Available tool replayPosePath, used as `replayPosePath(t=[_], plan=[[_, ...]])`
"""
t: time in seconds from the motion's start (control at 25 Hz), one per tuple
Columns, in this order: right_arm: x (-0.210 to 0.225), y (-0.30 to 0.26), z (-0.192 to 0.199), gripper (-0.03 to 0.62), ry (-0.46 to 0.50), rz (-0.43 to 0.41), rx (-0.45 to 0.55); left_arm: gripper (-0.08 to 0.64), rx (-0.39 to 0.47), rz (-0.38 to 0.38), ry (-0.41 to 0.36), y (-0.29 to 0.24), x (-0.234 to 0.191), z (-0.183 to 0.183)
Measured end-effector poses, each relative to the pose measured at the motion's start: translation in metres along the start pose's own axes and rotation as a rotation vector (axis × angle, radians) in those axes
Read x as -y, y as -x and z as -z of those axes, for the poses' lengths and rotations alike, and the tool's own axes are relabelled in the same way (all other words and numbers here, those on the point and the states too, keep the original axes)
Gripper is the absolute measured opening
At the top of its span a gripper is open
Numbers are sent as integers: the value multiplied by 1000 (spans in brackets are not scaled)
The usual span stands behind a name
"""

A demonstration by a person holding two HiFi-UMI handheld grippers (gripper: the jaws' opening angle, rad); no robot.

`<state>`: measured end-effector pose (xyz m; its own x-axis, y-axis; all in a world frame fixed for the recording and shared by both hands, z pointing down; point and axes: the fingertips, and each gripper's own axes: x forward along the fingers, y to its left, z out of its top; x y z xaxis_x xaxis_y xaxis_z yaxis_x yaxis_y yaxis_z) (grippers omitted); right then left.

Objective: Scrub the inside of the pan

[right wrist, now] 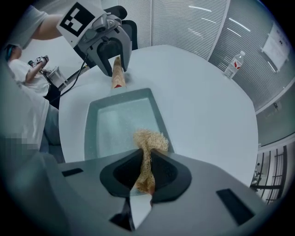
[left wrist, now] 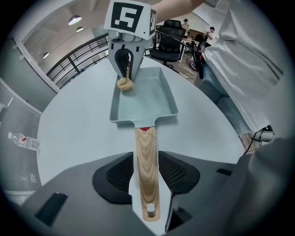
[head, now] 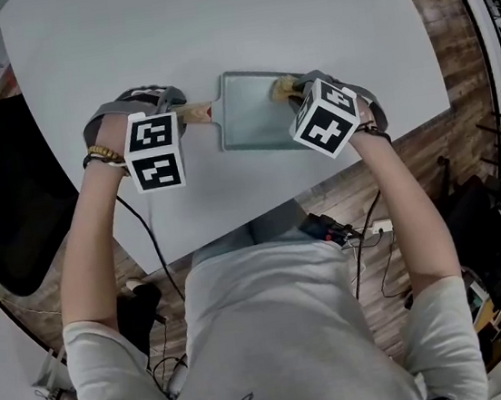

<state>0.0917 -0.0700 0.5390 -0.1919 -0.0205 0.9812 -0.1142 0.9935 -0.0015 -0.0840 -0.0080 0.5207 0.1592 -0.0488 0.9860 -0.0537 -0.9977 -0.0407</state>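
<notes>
A rectangular grey-green pan lies on the white table, its wooden handle pointing left in the head view. My left gripper points straight down and straddles the handle. Its pads stand beside the wood with thin gaps, so it is open. My right gripper is shut on a tan fibrous scrubber, which hangs at the pan's far-right inner corner. Whether it touches the pan floor I cannot tell.
A water bottle lies on the table well away from the pan. The table's near edge runs just in front of my body. Cables and a power strip lie on the wooden floor. Office chairs stand beyond the table.
</notes>
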Motion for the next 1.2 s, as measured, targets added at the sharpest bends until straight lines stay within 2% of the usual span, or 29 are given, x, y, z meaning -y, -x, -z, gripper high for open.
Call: replayPosePath(t=[0.24,0.32,0.36,0.56,0.8,0.96,1.2], plan=[[-6,9,-2,66,-27,-9,40,130,27,-47,14,8,1,-3],[-7,13,-3,66,-46,-10,63,54,50,-95,30,13,-2,-4],[-8,16,-3,66,-59,-11,77,40,65,-114,44,17,-4,-6],[-9,33,2,66,-121,-13,130,12,106,-152,106,38,-7,-16],[-17,50,1,66,-179,-14,186,11,210,-185,268,60,-6,-27],[-23,69,2,66,-225,-8,236,11,267,-219,351,76,0,-41],[-33,91,6,66,-282,18,321,11,396,-263,484,97,17,-66]])
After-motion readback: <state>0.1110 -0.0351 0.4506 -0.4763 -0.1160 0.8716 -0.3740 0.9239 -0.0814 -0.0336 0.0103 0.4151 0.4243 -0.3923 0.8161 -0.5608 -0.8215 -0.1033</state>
